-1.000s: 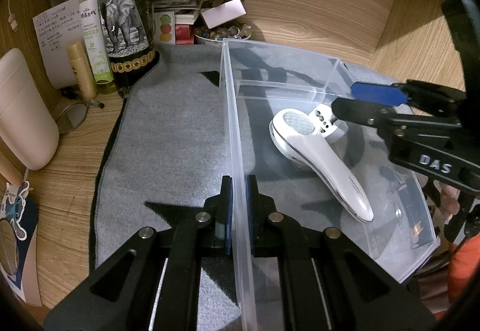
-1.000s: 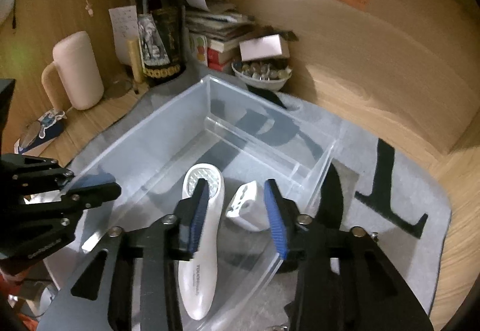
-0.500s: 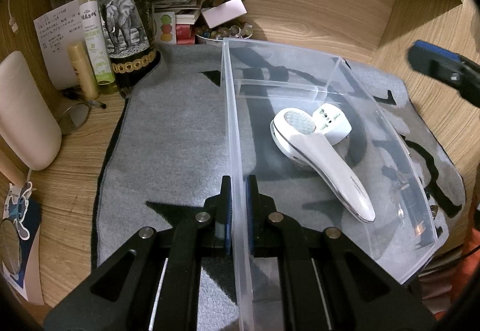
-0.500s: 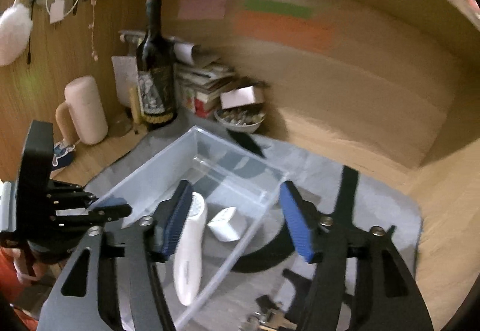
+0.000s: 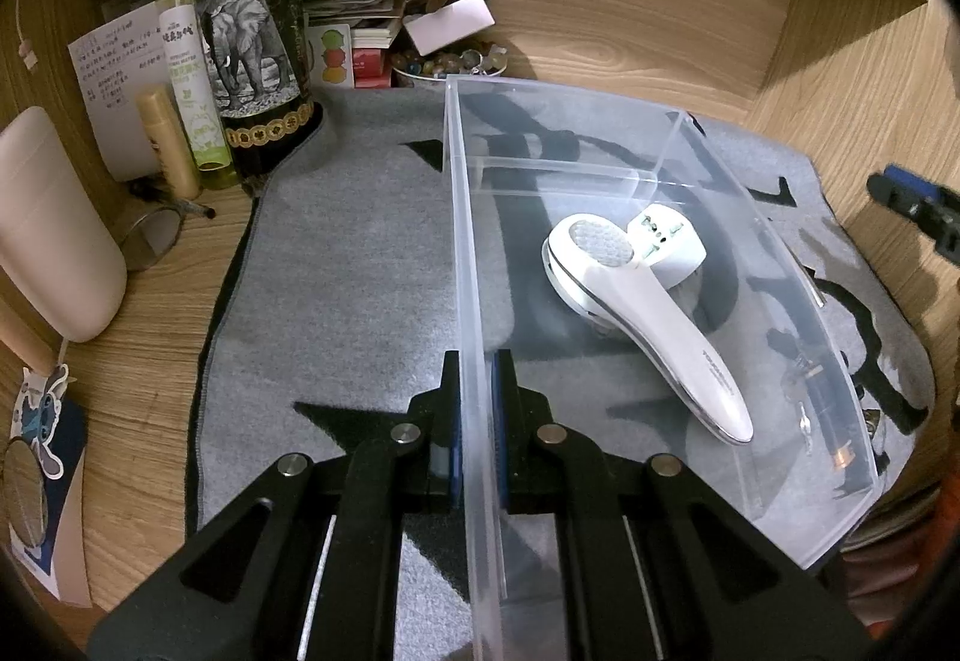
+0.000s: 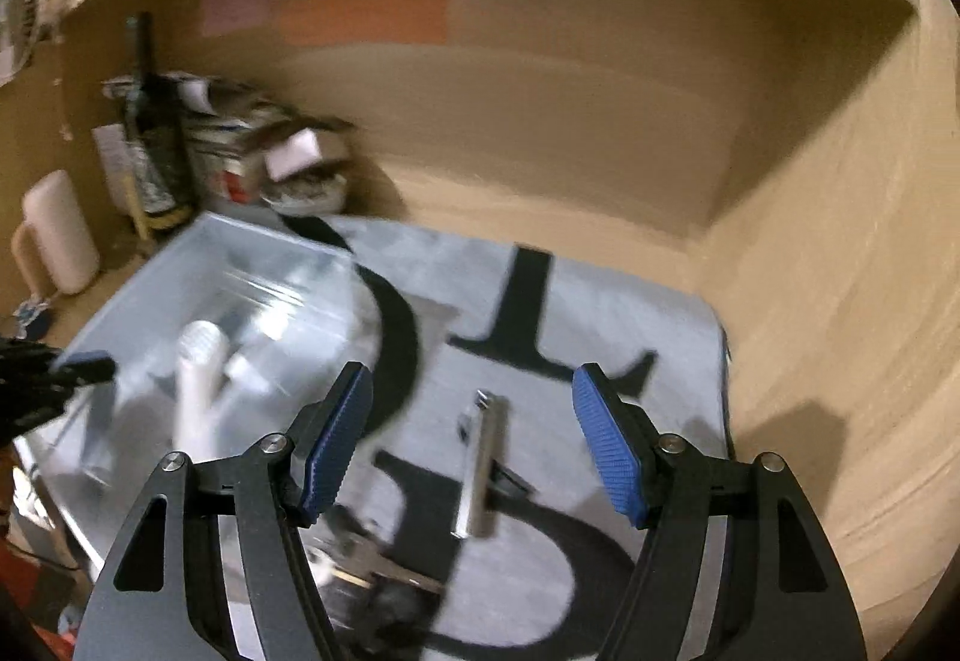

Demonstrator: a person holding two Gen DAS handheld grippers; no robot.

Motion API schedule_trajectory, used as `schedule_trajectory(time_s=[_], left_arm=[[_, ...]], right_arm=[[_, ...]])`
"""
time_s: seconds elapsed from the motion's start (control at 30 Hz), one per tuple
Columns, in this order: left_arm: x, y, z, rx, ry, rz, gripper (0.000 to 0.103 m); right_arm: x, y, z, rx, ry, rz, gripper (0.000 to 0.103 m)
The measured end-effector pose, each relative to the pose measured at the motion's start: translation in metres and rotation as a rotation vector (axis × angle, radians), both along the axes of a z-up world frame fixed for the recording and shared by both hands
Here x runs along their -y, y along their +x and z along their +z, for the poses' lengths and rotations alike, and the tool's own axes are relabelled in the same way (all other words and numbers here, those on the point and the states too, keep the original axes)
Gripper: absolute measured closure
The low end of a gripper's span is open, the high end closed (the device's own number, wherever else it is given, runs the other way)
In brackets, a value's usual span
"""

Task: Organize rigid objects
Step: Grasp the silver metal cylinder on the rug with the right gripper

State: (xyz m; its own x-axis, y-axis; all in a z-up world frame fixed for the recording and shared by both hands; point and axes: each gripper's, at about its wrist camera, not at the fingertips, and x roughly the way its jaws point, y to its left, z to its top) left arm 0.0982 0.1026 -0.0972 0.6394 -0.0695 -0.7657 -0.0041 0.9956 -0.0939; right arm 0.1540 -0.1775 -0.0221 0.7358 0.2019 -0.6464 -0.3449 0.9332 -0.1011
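A clear plastic bin (image 5: 576,121) stands on a grey mat (image 5: 348,253). In it lie a white handheld device (image 5: 648,313) and a white plug adapter (image 5: 669,247), touching each other. My left gripper (image 5: 477,361) is shut on the bin's near left wall. In the blurred right wrist view the bin (image 6: 198,265) lies to the left, and my right gripper (image 6: 474,385) is open and holds nothing. It hovers over the mat right of the bin, above a slim metal piece (image 6: 480,469) and a bunch of keys (image 6: 372,559). One right fingertip (image 5: 900,187) shows at the edge of the left wrist view.
A dark wine bottle (image 5: 252,31), a green spray bottle (image 5: 189,61), a cream mug (image 5: 54,229), stacked books and a bowl of beads (image 5: 447,61) crowd the back left corner. Wooden walls close in behind and on the right.
My right gripper opened, let go of the white adapter in the bin, then pulled back and swung right over the mat. The left gripper and the bin have not moved.
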Motion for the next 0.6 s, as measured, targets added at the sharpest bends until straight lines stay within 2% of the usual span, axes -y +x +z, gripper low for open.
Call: schedule_trajectory(time_s=[0.37,0.5,0.6], left_arm=[[0.004,0.002,0.0,-0.006,0.009,0.012,0.096],[0.004,0.002,0.001,-0.006,0.006,0.014,0.096],[0.004,0.001,0.0,-0.006,0.006,0.013,0.096]], right_arm=[[0.017,0.038,-0.064,-0.184,-0.019,-0.035,0.037],[0.018,0.055,-0.086,-0.278,0.008,-0.022,0.037],[0.018,0.06,-0.097,-0.308,0.017,-0.026,0.039]])
